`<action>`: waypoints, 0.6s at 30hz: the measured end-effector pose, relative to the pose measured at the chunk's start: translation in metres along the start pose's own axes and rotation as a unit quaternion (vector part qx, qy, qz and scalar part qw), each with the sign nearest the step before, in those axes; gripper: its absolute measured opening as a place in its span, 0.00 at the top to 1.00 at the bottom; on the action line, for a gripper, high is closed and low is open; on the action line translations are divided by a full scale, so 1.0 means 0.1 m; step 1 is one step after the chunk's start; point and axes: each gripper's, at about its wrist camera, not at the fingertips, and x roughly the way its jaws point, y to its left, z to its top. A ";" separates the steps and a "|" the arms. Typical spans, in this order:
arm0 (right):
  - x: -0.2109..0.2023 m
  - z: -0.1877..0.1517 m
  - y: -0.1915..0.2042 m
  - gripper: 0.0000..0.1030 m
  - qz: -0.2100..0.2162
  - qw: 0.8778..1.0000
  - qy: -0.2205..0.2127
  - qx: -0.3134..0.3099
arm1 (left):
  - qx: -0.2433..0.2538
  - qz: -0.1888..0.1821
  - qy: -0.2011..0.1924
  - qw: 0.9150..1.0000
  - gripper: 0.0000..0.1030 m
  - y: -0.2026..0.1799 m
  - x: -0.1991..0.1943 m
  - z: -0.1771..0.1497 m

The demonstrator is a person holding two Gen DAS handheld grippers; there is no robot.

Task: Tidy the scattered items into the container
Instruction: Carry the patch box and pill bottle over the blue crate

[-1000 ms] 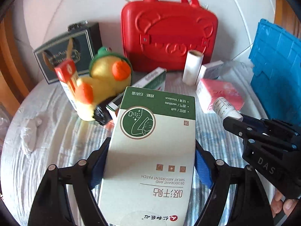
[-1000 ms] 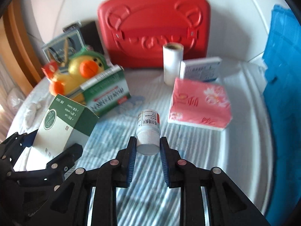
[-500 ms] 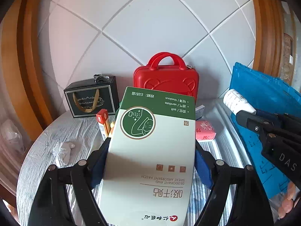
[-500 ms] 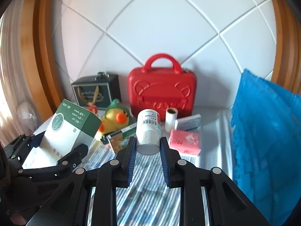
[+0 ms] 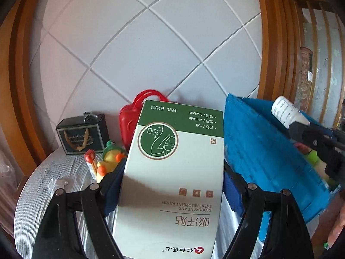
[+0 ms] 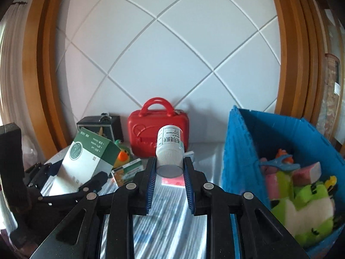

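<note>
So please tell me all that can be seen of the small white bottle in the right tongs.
The white bottle is a small round pill bottle, plastic by its look, with a ribbed white cap and a paper label printed in dark characters. Its cap is on. It lies along the right tongs, cap end toward the camera, clamped at the cap between the blue ribbed pads. It is held up in the air above the striped tabletop, left of the blue bin. Only the pads touch it.
</note>
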 end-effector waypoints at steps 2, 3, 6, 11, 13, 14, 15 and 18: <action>-0.19 0.11 -0.34 0.76 -0.015 1.000 -0.015 -0.008 | 0.004 -0.014 -0.020 1.000 0.22 -0.32 -0.06 0.27; -0.27 0.16 -0.50 0.76 -0.024 0.999 -0.022 -0.012 | 0.002 -0.024 -0.024 0.999 0.22 -0.48 -0.07 0.41; -0.45 0.36 -1.11 0.76 -0.058 0.998 -0.030 -0.027 | -0.004 -0.061 -0.014 0.998 0.22 -1.07 0.03 0.86; -0.34 0.64 -2.18 0.76 -0.106 0.993 -0.008 -0.043 | 0.001 -0.098 0.045 0.994 0.22 -2.13 0.49 1.39; -0.18 0.67 -2.57 0.76 -0.114 0.993 0.014 -0.036 | 0.012 -0.100 0.084 0.991 0.22 -2.50 0.80 1.45; -0.06 0.67 -2.80 0.76 -0.114 0.993 0.031 -0.027 | 0.015 -0.097 0.111 0.989 0.22 -2.68 0.99 1.43; 0.06 0.65 -3.00 0.76 -0.108 0.993 0.049 -0.014 | 0.022 -0.098 0.136 0.986 0.22 -2.85 1.14 1.39; 0.46 0.45 -3.48 0.76 -0.089 0.990 0.107 0.021 | 0.044 -0.074 0.220 0.972 0.22 -3.31 1.75 1.15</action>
